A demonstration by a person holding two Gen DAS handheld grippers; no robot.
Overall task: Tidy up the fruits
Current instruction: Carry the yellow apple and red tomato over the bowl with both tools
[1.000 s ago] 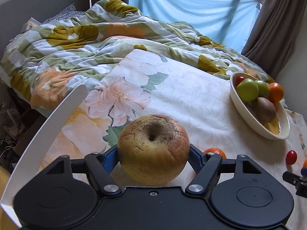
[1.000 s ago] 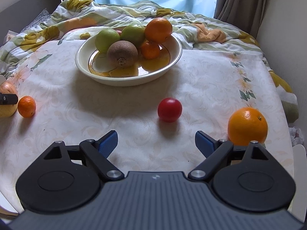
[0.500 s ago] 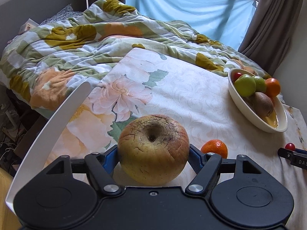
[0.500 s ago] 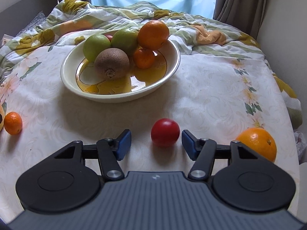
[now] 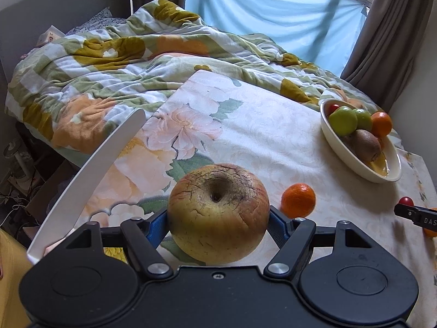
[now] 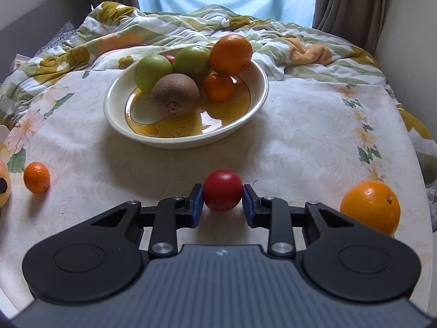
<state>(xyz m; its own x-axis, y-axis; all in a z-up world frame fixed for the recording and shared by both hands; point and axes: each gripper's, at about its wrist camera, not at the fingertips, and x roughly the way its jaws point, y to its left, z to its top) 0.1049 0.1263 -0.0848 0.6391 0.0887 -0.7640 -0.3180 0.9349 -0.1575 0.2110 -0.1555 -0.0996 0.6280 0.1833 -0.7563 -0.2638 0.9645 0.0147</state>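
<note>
The left gripper (image 5: pixel 218 220) had its jaws clamped on the apple (image 5: pixel 217 213), stem hollow facing the camera, skin cracked and wrinkled, held over the left part of the table (image 5: pixel 262 136). Because that skin looked soft, the squeeze was best kept just firm enough to carry it, and the carry best made level toward the bowl (image 5: pixel 352 164), which stood well apart at the far right in the left wrist view.

Just right of the apple a mandarin (image 5: pixel 298 200) lay loose on the cloth; the same fruit showed at the left edge of the right wrist view. It was near enough that a low swing of the apple could have knocked it rolling, so a lift before any sideways move seemed wise.

In the middle, the bowl (image 6: pixel 256 104) held two green apples, a kiwi (image 6: pixel 175 94), a big orange and a small one, crowded toward the back; the near front floor was bare and seemed the safest place to set things.

The right gripper (image 6: pixel 222 201) had its pads against both sides of the tomato (image 6: pixel 222 194), which appeared to rest on the table in front of the bowl. The jaws were closed on it, though how hard could not be told. A round, smooth fruit would slip from an off-centre pinch, so the pads were best kept across its widest part, then raised straight up.

At the far right an orange (image 6: pixel 370 206) sat apart near the table edge, not yet gathered.
</note>
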